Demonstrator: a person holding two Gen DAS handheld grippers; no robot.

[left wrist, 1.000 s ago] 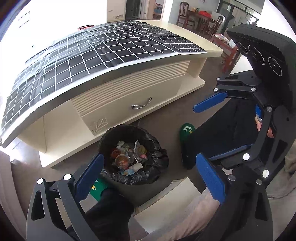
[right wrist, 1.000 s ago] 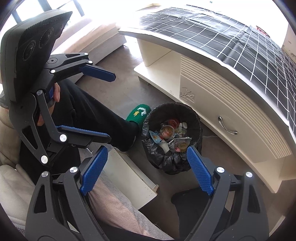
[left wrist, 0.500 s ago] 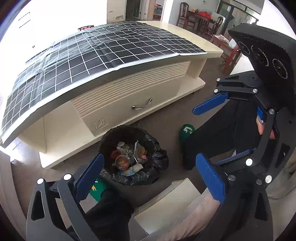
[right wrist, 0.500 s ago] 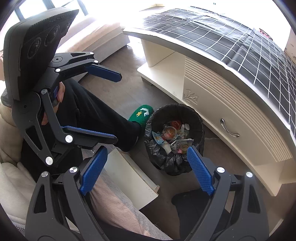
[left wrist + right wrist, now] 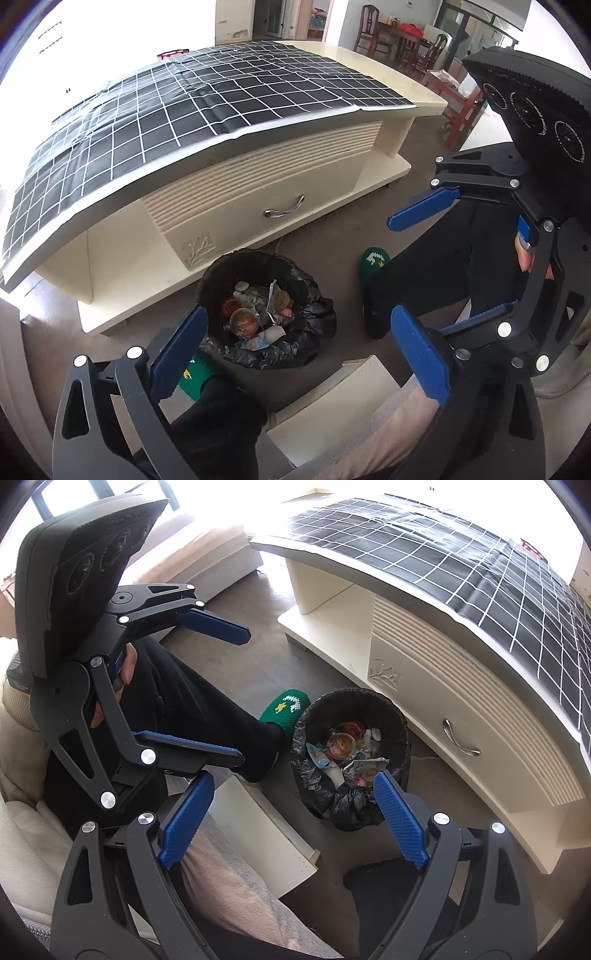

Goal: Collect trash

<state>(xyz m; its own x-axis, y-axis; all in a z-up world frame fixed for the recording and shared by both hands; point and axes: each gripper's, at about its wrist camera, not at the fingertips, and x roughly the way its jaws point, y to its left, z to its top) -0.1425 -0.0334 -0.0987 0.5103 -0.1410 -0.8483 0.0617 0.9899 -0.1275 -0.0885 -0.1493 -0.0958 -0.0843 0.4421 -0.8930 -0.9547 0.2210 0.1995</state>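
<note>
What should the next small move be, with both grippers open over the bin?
Probably lower the right gripper to the black liner rim of the trash bin: both it and the left gripper are empty, and the bin looks nearly full.

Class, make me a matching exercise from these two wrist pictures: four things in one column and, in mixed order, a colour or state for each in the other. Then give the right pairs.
Things
1. trash bin
2. slipper
3. cloth on the cabinet
4. left gripper

Colour or state
A. green with a white and yellow pattern
B. open, nothing between its blue pads
C. black with a white grid
D. lined with a black bag, holding cups and wrappers

Pairs: 1-D, 2-A, 3-C, 4-B
</note>
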